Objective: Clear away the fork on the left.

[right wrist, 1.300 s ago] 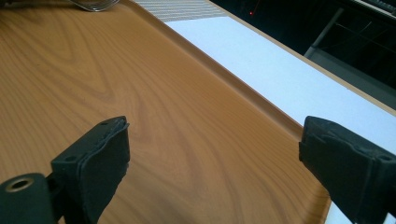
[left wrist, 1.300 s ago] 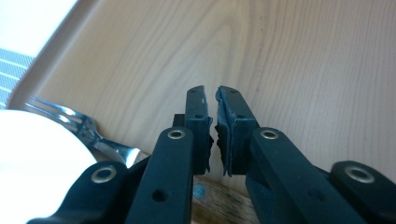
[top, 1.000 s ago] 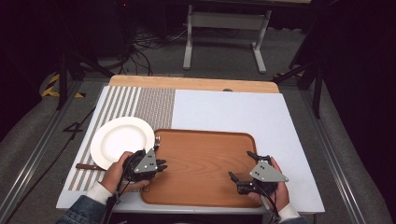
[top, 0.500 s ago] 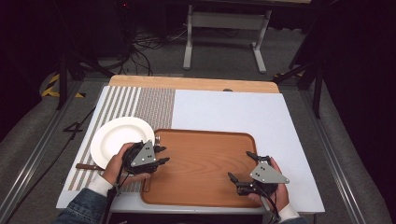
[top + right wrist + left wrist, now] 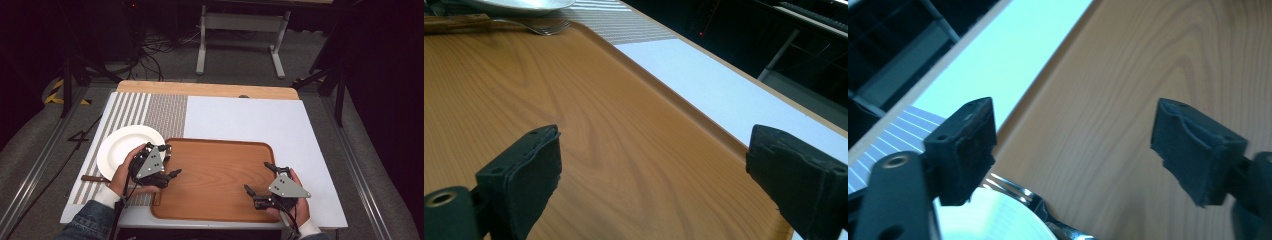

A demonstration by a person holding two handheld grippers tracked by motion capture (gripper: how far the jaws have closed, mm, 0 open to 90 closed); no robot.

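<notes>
The desk [image 5: 250,117] carries a white sheet, with a grey striped placemat [image 5: 150,112] on its left part and a bare wooden strip along the far edge. Beyond it lie a grey carpeted floor, loose cables and the legs of a white frame in a dark room. A wooden tray [image 5: 215,175] sits at the near edge, and a white plate [image 5: 120,150] rests on the placemat just beside the tray's left rim.

The left tool [image 5: 169,161] hangs over the tray's left rim beside the plate; its jaws have just been opening and now stand wide apart with nothing between them. In the left gripper view the tines of a fork [image 5: 1013,187] show just below that tool, at the plate's edge where it meets the tray. The fork's brown handle [image 5: 92,178] sticks out to the left across the placemat, under the left hand [image 5: 125,175].

The right tool [image 5: 261,177] rests low over the tray's near right corner, jaws spread and empty, well apart from the fork.
</notes>
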